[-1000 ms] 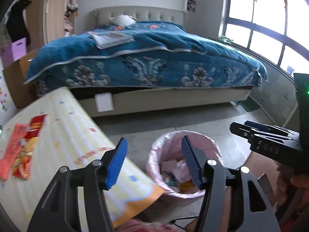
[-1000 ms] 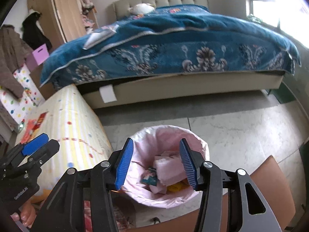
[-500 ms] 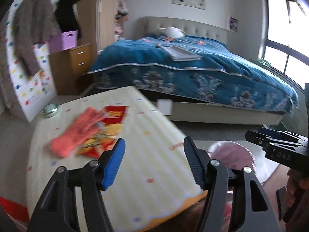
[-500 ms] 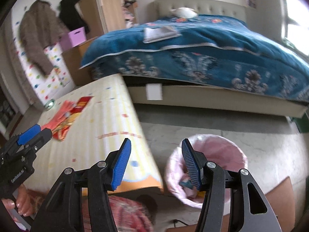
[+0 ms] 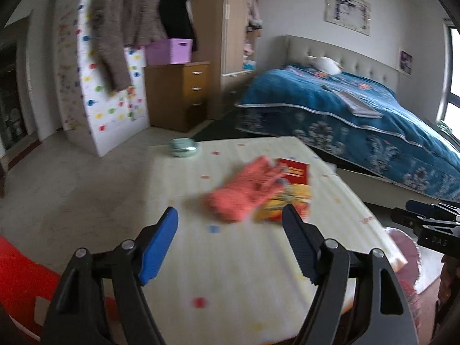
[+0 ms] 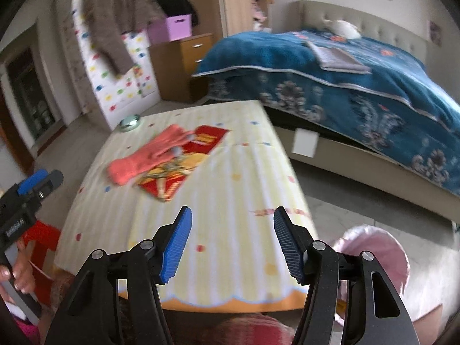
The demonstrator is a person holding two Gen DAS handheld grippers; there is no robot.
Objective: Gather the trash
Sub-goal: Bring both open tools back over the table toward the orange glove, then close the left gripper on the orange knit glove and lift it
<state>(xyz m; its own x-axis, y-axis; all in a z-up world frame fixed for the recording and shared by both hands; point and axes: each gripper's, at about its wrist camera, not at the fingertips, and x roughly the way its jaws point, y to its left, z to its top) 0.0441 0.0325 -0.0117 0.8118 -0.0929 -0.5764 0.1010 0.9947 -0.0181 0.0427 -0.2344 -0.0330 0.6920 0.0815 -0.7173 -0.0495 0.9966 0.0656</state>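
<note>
On the table (image 6: 235, 201) with the yellow striped cloth lie two things that are not picked up yet: a red and yellow wrapper (image 6: 184, 164) and an orange glove (image 6: 146, 155) lying partly on top of it. A small green dish (image 5: 184, 147) sits at the far edge of the table, away from them.

The left gripper (image 5: 230, 241) hangs over the near part of the table and points toward the glove and wrapper. Its jaws are opening wide, and nothing is between them. The right gripper (image 6: 233, 241) is over the near edge of the table. Its jaws are opening too, and they are empty.

The pink trash bin (image 6: 371, 244) stands on the floor just beside the table's near right corner. What is inside it cannot be seen from here.

So the job looks unfinished. The wrapper looks like the trash to grab next, and it then has to go in the bin. The glove lies over it and may get in the way.
</note>
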